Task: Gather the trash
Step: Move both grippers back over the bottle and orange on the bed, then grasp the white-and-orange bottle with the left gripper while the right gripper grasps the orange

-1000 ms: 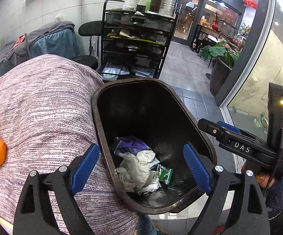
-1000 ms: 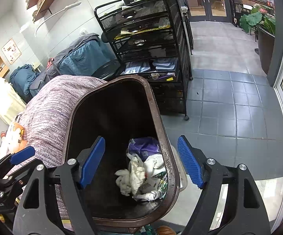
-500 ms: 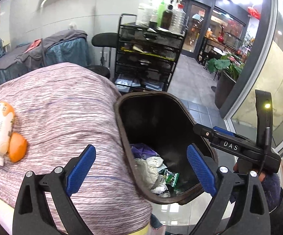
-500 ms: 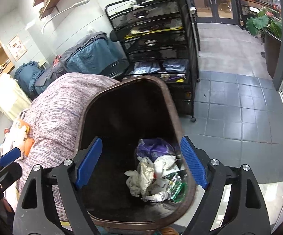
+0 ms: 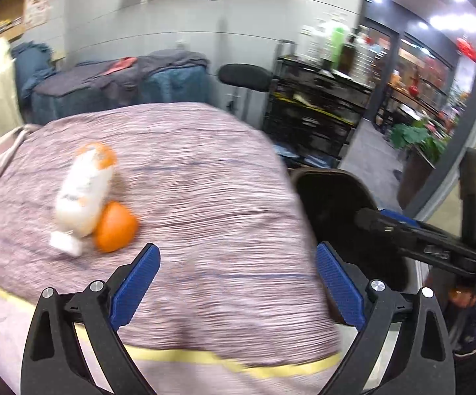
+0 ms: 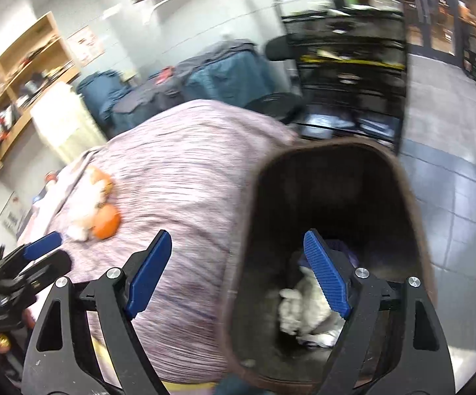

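Jaws stand apart on both my left gripper and right gripper, nothing between them. Next pickup, I judge: the bottle and orange piece on the striped cover, beside the bin.

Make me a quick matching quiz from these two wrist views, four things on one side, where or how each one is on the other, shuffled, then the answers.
1. orange
2. white bottle
3. crumpled white trash
4. left gripper

A. inside the brown bin
B. open, holding nothing
C. lying on the striped cover
D. against the bottle's capped end

1-D, 2-C, 3-A, 4-B
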`<state>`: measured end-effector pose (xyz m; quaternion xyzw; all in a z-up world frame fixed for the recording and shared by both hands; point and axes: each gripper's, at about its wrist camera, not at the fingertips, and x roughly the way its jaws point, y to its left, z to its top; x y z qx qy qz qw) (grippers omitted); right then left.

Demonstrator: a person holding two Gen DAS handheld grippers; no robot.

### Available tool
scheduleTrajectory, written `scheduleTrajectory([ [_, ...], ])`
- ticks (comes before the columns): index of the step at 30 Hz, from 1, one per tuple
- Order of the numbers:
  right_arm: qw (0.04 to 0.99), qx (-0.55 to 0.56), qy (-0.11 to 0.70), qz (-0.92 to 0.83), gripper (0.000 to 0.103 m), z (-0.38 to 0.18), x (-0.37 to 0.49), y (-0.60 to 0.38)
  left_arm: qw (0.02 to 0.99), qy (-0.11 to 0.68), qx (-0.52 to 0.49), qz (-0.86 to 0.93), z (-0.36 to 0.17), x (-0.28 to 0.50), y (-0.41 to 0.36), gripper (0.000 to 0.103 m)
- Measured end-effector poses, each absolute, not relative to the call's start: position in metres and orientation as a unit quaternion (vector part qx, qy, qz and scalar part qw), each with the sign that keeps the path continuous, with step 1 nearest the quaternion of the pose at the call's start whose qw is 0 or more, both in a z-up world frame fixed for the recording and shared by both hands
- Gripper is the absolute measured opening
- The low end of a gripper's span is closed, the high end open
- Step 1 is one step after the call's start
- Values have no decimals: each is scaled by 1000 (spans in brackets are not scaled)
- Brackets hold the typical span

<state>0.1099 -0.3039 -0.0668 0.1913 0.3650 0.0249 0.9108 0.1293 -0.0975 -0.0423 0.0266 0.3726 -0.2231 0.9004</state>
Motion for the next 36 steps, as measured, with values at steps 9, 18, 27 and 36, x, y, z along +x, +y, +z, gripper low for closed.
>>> scheduleTrajectory([
  [9, 902, 133, 389, 129, 82, -53, 152, -227, 910, 391, -3, -135, -52, 169, -6, 94],
  [18, 884, 68, 423, 189, 82, -56, 195, -159, 894, 434, 13, -108, -65, 241, 24, 92],
  [27, 862, 28, 457, 219, 82, -66, 222, -113, 863, 483, 50, -136, -89, 291, 4, 62],
  [36, 824, -8, 517, 229, 82, -97, 280, -64, 897, 429, -16, -102, -66, 265, 55, 61],
])
